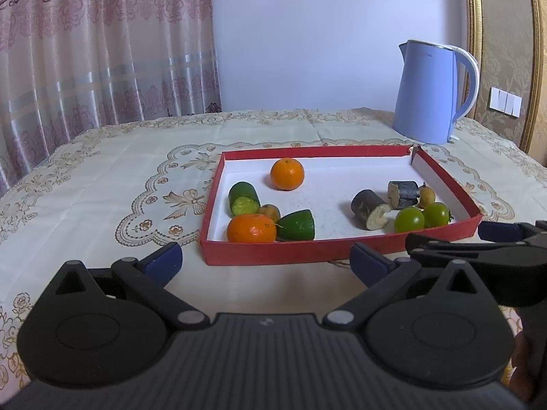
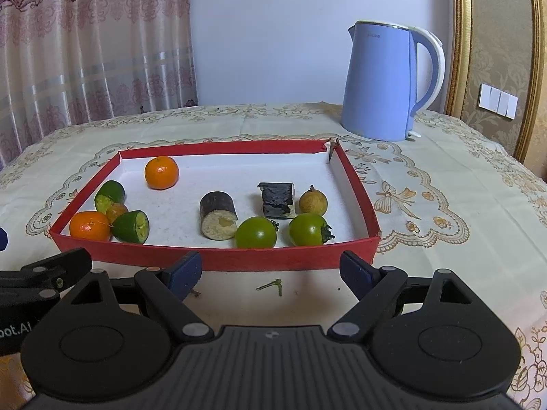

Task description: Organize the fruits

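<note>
1. Tablecloth, cream with floral print, covers the table; both grippers hover just short of the tray's near wall.
2. Left gripper jaws spread wide, empty. Right gripper jaws also wide apart, empty; small green stem on the cloth between them.
3. Red tray holds all the fruit.
4. Left cluster: orange, two cut green pieces, small brownish fruit.
5. Right cluster: two green tomatoes, two dark cut chunks, longan.
6. Second orange sits alone, farther back.
7. Blue kettle beyond the tray; curtain behind.
</note>
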Motion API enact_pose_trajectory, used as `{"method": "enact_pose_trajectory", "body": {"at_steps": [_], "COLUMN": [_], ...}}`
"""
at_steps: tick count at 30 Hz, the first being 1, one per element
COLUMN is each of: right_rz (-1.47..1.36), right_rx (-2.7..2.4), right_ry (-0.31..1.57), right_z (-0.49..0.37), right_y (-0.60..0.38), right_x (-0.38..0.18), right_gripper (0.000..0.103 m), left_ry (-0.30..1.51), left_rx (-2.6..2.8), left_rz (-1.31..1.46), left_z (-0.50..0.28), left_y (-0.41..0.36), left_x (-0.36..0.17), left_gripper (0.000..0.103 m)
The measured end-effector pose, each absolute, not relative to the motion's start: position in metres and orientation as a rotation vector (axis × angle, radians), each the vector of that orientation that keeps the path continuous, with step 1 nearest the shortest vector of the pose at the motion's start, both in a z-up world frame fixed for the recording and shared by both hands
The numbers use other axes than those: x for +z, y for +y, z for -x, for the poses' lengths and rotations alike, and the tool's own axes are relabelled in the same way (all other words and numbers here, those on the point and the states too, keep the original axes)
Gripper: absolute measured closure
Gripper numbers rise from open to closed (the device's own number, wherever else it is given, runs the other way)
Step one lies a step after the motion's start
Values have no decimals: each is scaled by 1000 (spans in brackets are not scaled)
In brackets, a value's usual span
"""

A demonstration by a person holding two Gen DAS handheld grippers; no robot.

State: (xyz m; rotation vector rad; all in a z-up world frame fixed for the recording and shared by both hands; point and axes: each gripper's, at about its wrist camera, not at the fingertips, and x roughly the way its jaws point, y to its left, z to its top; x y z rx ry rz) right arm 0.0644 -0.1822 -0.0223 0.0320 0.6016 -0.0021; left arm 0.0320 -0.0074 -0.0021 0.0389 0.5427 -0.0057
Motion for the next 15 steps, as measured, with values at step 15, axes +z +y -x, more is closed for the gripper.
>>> {"method": "enact_pose_trajectory", "body": {"at_steps": [15], "right_rz": [-34], "right_rx": [-3], "right_ry": [604], "right_z": [-66], "right_y": [-180], "right_x": [-25], "right_gripper": [15], "left_ry": [531], "left_rx": [4], "left_rz": [-38], "left_z": [-33], "left_y": [-7], "left_x": [-6], "left_gripper": [0]}}
